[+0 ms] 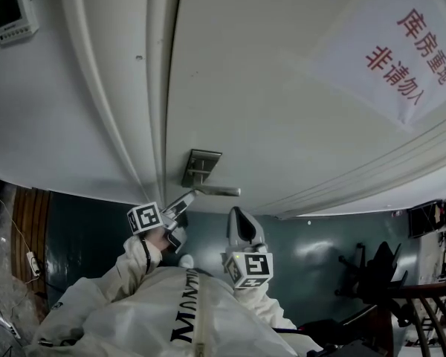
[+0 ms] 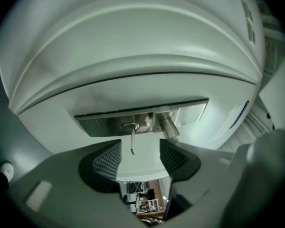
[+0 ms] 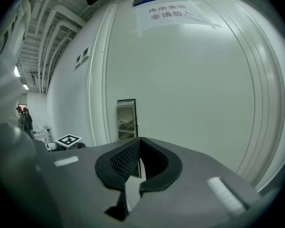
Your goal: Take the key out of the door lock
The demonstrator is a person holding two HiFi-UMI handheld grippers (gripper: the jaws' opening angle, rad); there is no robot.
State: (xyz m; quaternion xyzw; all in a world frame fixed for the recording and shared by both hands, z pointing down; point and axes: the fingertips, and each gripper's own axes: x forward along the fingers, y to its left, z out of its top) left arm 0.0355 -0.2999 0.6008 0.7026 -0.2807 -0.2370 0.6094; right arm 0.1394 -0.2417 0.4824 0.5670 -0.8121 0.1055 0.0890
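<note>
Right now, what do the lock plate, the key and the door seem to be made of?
Lock plate: brushed metal, probably steel; it mirrors light.
Key: thin bright metal; it glints.
Door: smooth white painted panel with moulded ridges; core unclear.

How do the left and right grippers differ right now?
The left gripper has its jaws apart, while the right gripper has them together. The left gripper is close to the lock plate, with the key in line with its gap. The right gripper sits farther back from the plate. Both grip nothing and face the door.
</note>
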